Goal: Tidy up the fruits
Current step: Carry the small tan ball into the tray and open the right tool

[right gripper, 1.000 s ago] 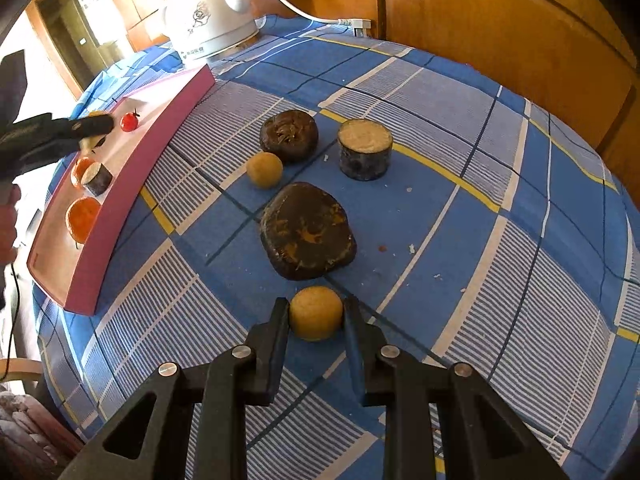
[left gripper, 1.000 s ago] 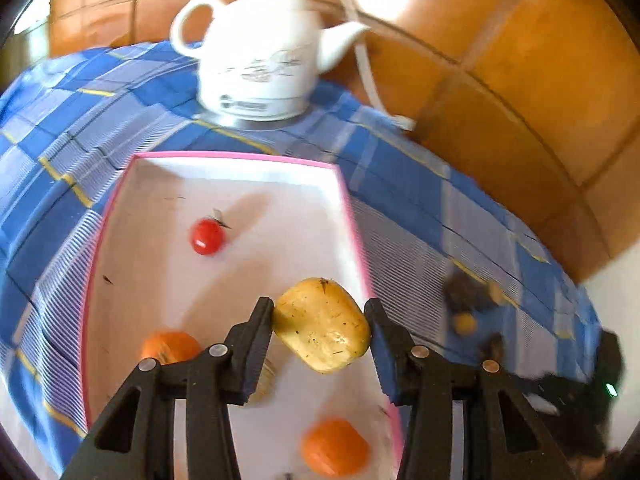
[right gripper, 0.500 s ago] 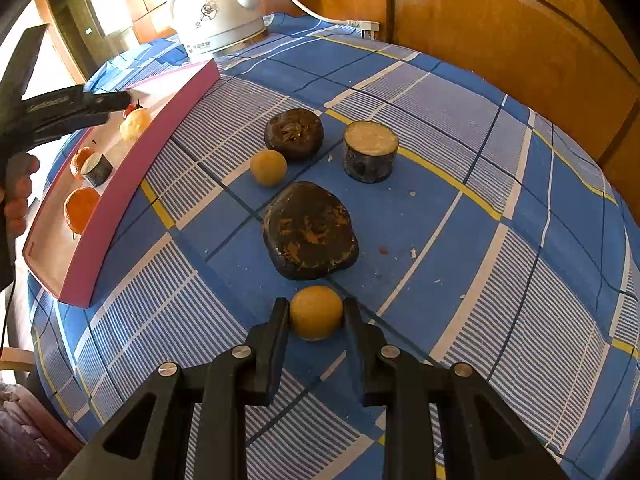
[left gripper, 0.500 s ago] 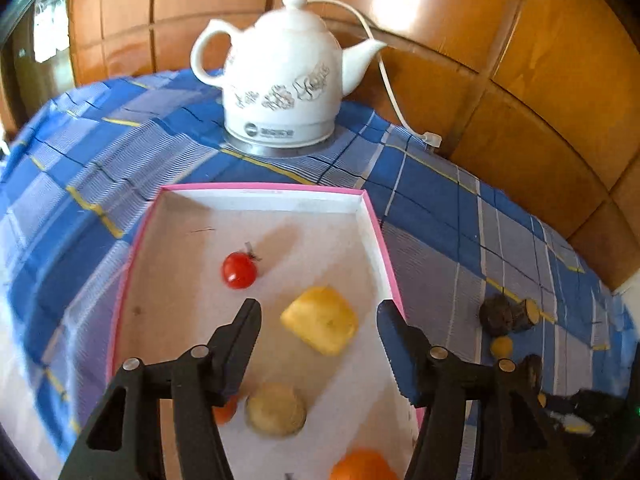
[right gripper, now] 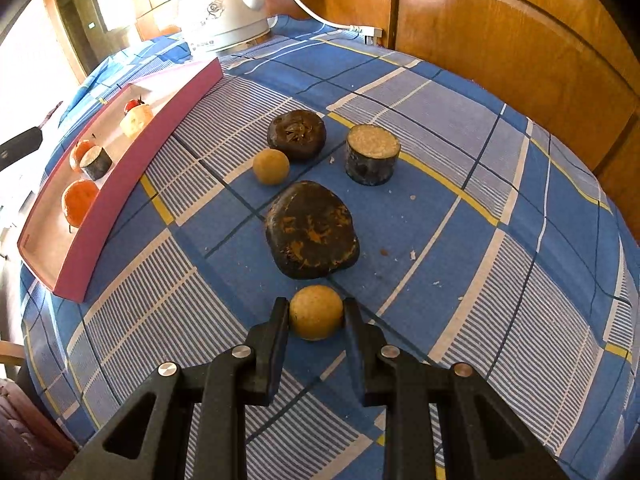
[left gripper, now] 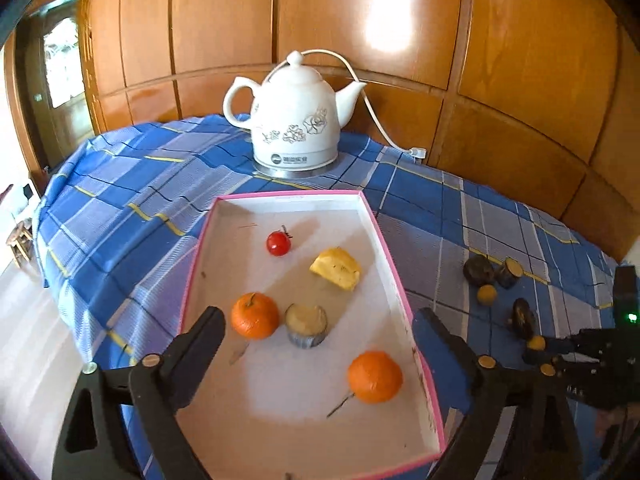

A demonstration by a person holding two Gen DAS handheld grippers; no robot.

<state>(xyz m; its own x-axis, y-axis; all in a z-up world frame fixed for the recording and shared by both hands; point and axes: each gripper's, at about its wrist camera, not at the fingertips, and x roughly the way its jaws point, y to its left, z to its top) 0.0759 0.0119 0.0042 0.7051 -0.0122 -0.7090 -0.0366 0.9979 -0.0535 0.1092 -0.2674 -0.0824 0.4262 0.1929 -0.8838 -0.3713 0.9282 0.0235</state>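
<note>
My left gripper (left gripper: 320,320) hovers over the pink-rimmed white tray (left gripper: 384,240), its jaws opening wide with nothing pressed between them. In the tray lie a yellow fruit chunk (left gripper: 336,268), a cherry tomato (left gripper: 279,243), two oranges (left gripper: 255,315) (left gripper: 375,376) and a cut dark-skinned piece (left gripper: 306,325). My right gripper (right gripper: 316,312) is shut on a small yellow round fruit (right gripper: 316,312) resting on the blue checked cloth. Just beyond it sit a large dark fruit (right gripper: 312,230), a second small yellow fruit (right gripper: 271,166), a dark round fruit (right gripper: 296,129) and a cut cylinder piece (right gripper: 372,154).
A white kettle (left gripper: 296,120) with a cord stands behind the tray near the wooden wall panels. The tray (right gripper: 120,176) lies left of the loose fruits in the right wrist view. The round table's edge drops off at left and front.
The left gripper let go of the yellow chunk, which now lies in the tray, then opened wide and drew back and up. The right gripper kept still on its fruit.
</note>
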